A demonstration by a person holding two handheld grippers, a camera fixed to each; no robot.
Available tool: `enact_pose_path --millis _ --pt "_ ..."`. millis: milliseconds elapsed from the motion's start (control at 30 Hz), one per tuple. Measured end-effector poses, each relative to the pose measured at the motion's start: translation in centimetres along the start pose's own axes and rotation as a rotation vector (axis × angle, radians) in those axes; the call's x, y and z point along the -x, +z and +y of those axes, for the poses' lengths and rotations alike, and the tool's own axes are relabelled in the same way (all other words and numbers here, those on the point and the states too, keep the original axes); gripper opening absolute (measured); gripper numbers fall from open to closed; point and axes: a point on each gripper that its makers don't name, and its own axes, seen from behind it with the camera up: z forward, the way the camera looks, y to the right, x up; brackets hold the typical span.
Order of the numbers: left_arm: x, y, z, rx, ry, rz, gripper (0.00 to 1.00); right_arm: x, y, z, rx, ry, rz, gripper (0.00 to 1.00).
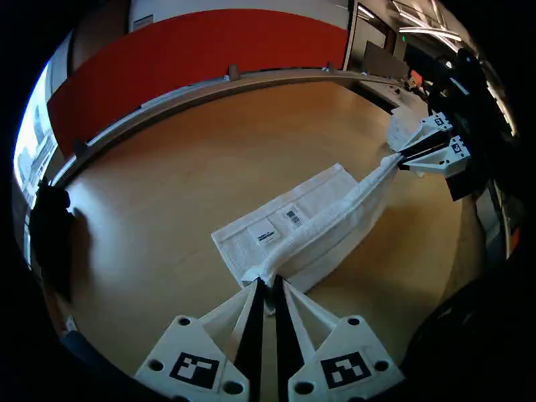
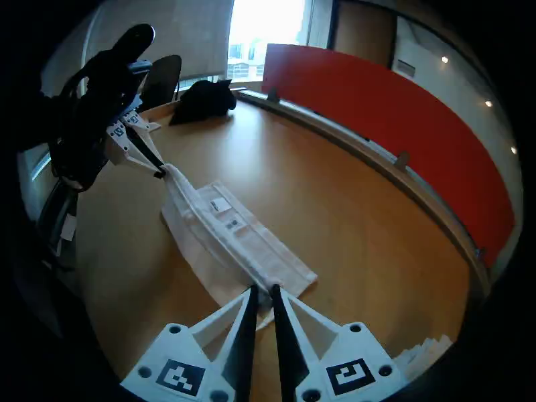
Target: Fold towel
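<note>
Soft cloth on smooth wood.
The white towel (image 1: 315,214) looks like nubby, matt terry; the table (image 1: 201,161) is pale wood with a satin sheen; the red panel (image 1: 201,53) is matt.

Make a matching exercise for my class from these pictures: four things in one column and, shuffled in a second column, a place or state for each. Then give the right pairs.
Column one
1. towel
2. red panel
3. black bundle
4. left gripper

Column two
A. stands upright along the far edge of the table
B. lies at the table end nearest the window
C. white, one long edge lifted off the wood
D. shut on a towel corner

Pairs: 1-C, 2-A, 3-B, 4-D
</note>
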Motion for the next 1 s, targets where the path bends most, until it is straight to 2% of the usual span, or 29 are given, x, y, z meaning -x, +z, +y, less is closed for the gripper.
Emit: enact_pose_path --millis 600,1000 --pt "0.9 4.8 -1.7 -0.011 0.006 -0.059 0.11 2.0 3.4 1.2 -0.016 0.036 -0.060 0.16" --pt "0.9 6.9 -2.5 -0.033 0.006 -0.067 0.15 2.9 5.4 2.2 0.004 0.082 -0.077 0.17"
